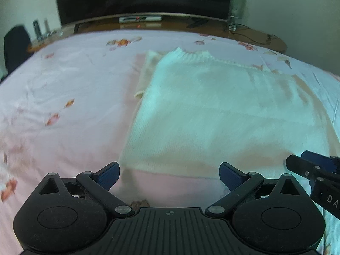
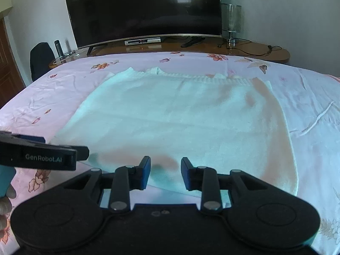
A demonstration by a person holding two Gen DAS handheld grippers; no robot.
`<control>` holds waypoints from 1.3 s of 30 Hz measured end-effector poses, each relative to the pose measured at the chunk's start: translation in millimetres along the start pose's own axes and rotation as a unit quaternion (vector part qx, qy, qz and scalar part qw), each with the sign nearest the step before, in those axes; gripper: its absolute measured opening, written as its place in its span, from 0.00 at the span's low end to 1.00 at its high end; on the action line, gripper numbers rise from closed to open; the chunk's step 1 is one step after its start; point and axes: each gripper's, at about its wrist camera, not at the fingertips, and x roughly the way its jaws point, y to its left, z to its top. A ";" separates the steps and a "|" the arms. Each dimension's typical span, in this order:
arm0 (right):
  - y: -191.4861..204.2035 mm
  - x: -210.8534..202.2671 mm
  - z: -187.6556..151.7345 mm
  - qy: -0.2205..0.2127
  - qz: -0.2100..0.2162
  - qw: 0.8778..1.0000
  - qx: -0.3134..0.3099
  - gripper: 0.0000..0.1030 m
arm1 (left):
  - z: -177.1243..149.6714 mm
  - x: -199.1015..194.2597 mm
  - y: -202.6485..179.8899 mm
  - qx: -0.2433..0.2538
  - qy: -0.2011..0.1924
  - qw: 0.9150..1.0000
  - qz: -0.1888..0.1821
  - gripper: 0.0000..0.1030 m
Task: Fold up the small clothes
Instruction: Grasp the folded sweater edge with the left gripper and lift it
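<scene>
Sweater [image 2: 178, 123], white knit, lies flat on the bedsheet [image 2: 314, 110]; soft, limp, best gripped at its near hem; left gripper [image 1: 169, 175] spread wide, right gripper [image 2: 165, 173] parted, both empty.

Sweater [image 2: 180, 116] lies on the bed [image 2: 308, 106] — television [image 2: 144, 10] on the desk [image 2: 255, 50] behind

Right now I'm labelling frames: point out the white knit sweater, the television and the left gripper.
white knit sweater [image 2: 180, 116], right wrist view, middle of its body.
television [image 2: 142, 10], right wrist view, dark screen centre.
left gripper [image 1: 169, 175], left wrist view, midway between fingertips.
</scene>
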 end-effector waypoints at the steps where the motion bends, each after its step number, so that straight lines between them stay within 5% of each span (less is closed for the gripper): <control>1: 0.7 0.2 -0.3 -0.001 0.001 1.000 0.001 0.30 | -1.6 1.6 2.7 -0.009 0.005 1.000 -0.002 0.96; 4: 0.9 2.9 -1.3 0.001 0.005 1.000 0.006 0.31 | -5.5 7.6 7.7 -0.030 0.022 0.999 -0.010 0.96; 10: 0.2 5.6 -0.7 -0.005 0.008 1.000 0.007 0.31 | -14.0 9.3 26.2 -0.128 0.003 0.987 -0.093 0.96; 19: -5.8 14.4 1.2 -0.016 0.012 1.000 0.020 0.31 | -16.5 31.2 45.7 -0.272 -0.040 0.942 -0.191 0.96; 27: -7.8 38.4 27.8 -0.037 0.005 0.999 0.006 0.31 | -8.9 53.0 43.0 -0.315 -0.087 0.920 -0.215 0.94; 29: -9.3 47.0 37.6 -0.044 -0.004 0.999 0.000 0.31 | -6.4 59.5 43.2 -0.326 -0.093 0.917 -0.212 0.60; 32: -12.2 61.2 50.1 -0.045 -0.009 0.999 -0.006 0.29 | -2.3 76.7 49.5 -0.356 -0.079 0.908 -0.208 0.27; 35: -8.2 80.1 48.9 -0.017 -0.023 0.999 -0.034 0.25 | 2.7 77.9 51.0 -0.357 -0.077 0.910 -0.199 0.08; 39: 1.9 83.0 37.5 -0.026 -0.039 0.995 -0.085 0.25 | 20.7 60.3 35.0 -0.286 -0.110 0.931 -0.200 0.08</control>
